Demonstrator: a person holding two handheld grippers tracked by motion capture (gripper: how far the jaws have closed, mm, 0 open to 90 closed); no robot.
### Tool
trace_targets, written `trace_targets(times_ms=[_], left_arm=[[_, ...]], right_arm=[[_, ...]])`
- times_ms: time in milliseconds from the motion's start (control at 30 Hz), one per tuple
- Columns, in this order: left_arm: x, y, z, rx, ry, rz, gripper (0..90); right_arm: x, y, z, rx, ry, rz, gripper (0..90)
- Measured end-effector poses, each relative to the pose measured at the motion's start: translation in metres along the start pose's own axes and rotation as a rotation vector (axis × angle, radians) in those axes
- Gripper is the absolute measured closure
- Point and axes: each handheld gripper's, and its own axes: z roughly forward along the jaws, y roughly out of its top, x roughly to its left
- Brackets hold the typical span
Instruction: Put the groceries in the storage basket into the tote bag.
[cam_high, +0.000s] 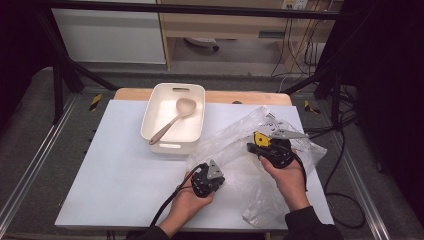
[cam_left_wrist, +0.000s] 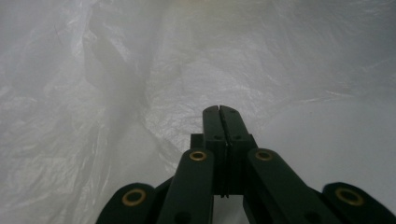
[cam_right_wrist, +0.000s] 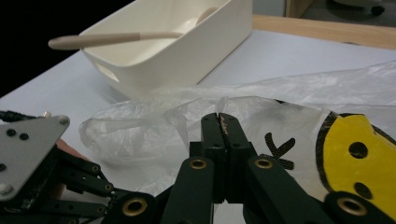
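We found a clear plastic bag (cam_high: 260, 150) lying crumpled on the worktop (cam_high: 115, 170), toward its right edge and near corner, with a yellow printed face on the film. A white bin (cam_high: 197, 107) stood at the far edge, left of the bag, with a spoon (cam_high: 172, 120) inside it.

The left gripper (cam_high: 214, 176) sat at the bag's left margin. In the left gripper view its fingers (cam_left_wrist: 212, 126) were closed flat together with film all around them; whether a fold lay pinched between them we could not tell. The right gripper (cam_high: 256, 148) was over the bag's middle. In the right gripper view its fingers (cam_right_wrist: 212, 133) were likewise shut, the tips meeting at a raised ridge of film; a grip there was likely but not certain.

In our judgement the bag was very light, limp and slippery. It would not keep its shape, would drag and billow when lifted, and could tear if pulled hard. We judged the best hold to be a gathered fold near the rim, two layers deep, with both grippers set well apart.
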Motion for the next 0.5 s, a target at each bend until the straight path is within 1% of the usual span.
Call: trace_targets(times_ms=[33, 100, 133, 300, 367, 400, 500], left_arm=[[0.0, 0.0, 0.0, -0.002, 0.0, -0.002, 90.0], [0.001, 0.0, 0.0, -0.004, -0.003, -0.003, 90.0], [0.001, 0.0, 0.001, -0.005, -0.005, -0.005, 90.0], [0.003, 0.0, 0.001, -0.006, -0.016, -0.011, 90.0], [0.003, 0.0, 0.001, -0.005, -0.019, -0.009, 90.0], [0.003, 0.0, 0.001, -0.005, -0.019, -0.007, 90.0], [0.003, 0.0, 0.001, -0.005, -0.02, -0.005, 90.0]], right_arm=[[-0.003, 0.003, -0.007, -0.023, -0.008, 0.01, 90.0], [-0.004, 0.005, -0.01, -0.032, -0.014, 0.01, 90.0], [-0.006, 0.008, -0.016, -0.055, -0.025, 0.017, 90.0], [-0.009, 0.015, -0.029, -0.099, -0.048, 0.027, 90.0], [-0.009, 0.017, -0.032, -0.106, -0.048, 0.029, 90.0], [-0.01, 0.02, -0.037, -0.124, -0.042, 0.032, 90.0], [-0.009, 0.024, -0.042, -0.139, -0.049, 0.022, 90.0]])
